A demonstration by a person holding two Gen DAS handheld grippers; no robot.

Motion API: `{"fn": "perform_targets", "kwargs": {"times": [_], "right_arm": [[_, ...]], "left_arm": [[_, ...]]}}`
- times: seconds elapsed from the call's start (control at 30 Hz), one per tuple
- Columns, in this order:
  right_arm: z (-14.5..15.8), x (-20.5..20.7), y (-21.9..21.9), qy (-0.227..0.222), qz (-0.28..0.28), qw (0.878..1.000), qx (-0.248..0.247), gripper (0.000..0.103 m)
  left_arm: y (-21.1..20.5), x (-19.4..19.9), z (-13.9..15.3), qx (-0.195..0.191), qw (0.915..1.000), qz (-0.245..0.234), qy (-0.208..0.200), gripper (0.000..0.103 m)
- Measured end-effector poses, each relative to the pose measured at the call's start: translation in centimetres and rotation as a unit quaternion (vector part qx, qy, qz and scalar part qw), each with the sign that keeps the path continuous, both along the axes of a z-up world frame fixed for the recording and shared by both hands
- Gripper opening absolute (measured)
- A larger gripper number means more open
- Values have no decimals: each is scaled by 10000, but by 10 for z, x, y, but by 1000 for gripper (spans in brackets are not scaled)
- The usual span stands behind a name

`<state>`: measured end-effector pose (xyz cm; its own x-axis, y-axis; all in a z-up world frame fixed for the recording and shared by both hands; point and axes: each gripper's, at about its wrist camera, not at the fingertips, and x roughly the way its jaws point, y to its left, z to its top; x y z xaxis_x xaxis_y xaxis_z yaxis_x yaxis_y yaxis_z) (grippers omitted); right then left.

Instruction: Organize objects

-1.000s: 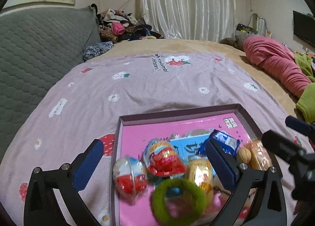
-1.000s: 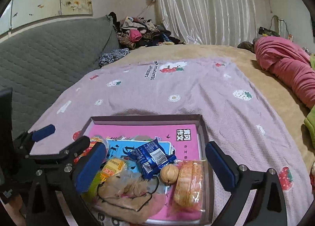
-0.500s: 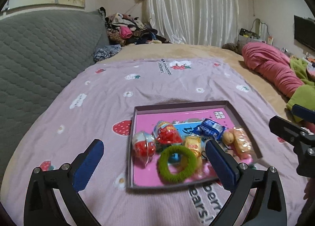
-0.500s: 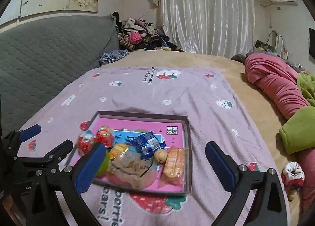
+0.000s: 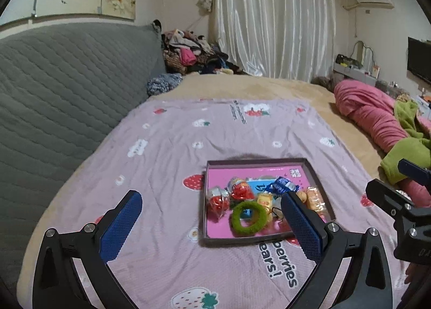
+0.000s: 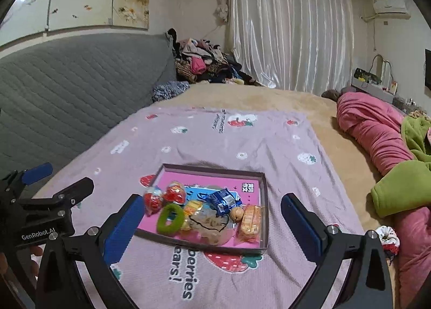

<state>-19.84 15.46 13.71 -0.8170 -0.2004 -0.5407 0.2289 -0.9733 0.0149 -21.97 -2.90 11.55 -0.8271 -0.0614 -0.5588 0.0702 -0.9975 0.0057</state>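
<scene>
A shallow pink-lined tray (image 5: 256, 162) (image 6: 265, 201) lies on the purple strawberry blanket (image 5: 188, 147) (image 6: 215, 142). It holds a green fuzzy ring (image 5: 249, 217) (image 6: 170, 218), two red toy eggs (image 5: 217, 200) (image 6: 152, 201), a blue snack packet (image 5: 281, 184) (image 6: 223, 200), a walnut (image 6: 237, 213), an orange wafer pack (image 5: 313, 198) (image 6: 252, 221) and a clear bag (image 6: 210, 224). My left gripper (image 5: 212, 227) is open and empty, held back above the blanket before the tray. My right gripper (image 6: 212, 227) is open and empty, also short of the tray.
A grey quilted headboard (image 5: 67, 88) runs along the left. A clothes pile (image 5: 194, 53) sits at the far corner. Pink bedding (image 5: 371, 115) and green bedding (image 5: 404, 158) lie at the right. A small scrunchie (image 6: 388, 236) lies by the right edge.
Both grippers have pulled back and up from the tray, which now looks smaller and farther off. Both stayed open and empty.
</scene>
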Motion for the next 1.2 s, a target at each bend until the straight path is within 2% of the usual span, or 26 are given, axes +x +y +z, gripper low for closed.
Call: {"fn": "perform_targets", "kwargs": {"times": [0.27, 0.43, 0.67, 0.93, 1.2], "right_arm": [[34, 45, -3, 251, 58, 9996, 62, 102], [40, 64, 1, 302, 54, 9995, -38, 102], [31, 86, 2, 263, 88, 9996, 15, 102], [18, 101, 6, 160, 114, 9998, 2, 102], [0, 113, 9, 47, 130, 9998, -147, 102]], "left_arm": [[-4, 49, 31, 88, 9995, 45, 299, 103], [-9, 74, 35, 182, 9996, 57, 215, 103], [-2, 98, 31, 60, 9999, 37, 137, 103], [2, 118, 17, 191, 9998, -6, 54, 103], [14, 131, -8, 67, 9998, -81, -153, 103]]}}
